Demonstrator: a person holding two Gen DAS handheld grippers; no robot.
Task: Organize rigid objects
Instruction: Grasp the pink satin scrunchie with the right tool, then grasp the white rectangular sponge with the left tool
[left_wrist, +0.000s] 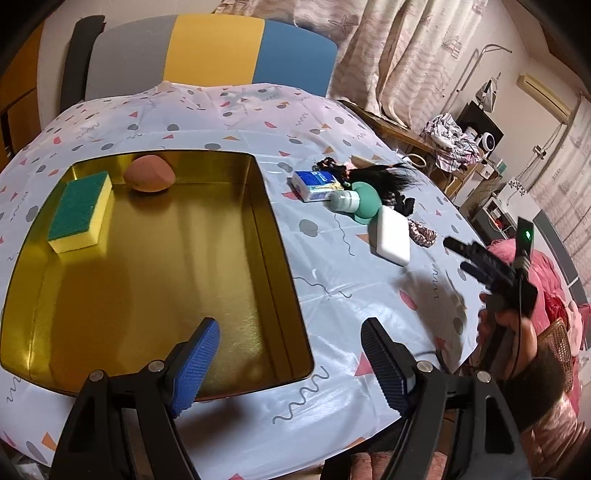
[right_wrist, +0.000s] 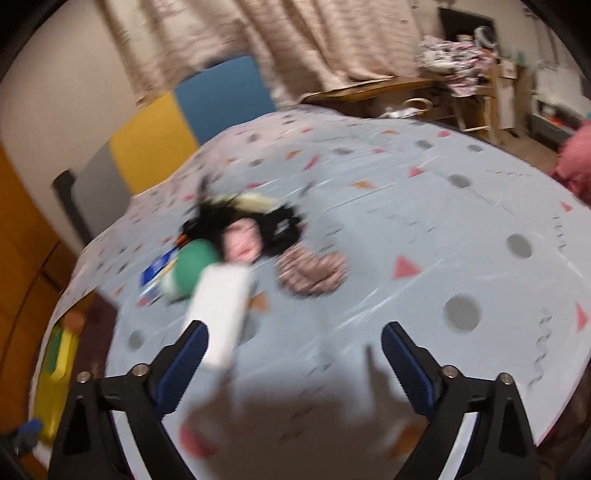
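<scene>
Your right gripper (right_wrist: 291, 354) wide open, empty. Left gripper (left_wrist: 290, 354) too, over gold tin (left_wrist: 280, 236). White soap bar (left_wrist: 393, 236) on table (left_wrist: 332, 266), hard, slippery: pinch long sides.

— What lies beyond the bench (left_wrist: 332, 122) with its patterned cloth?
— At twelve o'clock, a chair back (left_wrist: 207, 51) in grey, yellow and blue panels against a pale wall. At one o'clock, beige curtains (left_wrist: 399, 48); toward two, an air conditioner (left_wrist: 545, 94) above cluttered shelving (left_wrist: 476, 136).
</scene>
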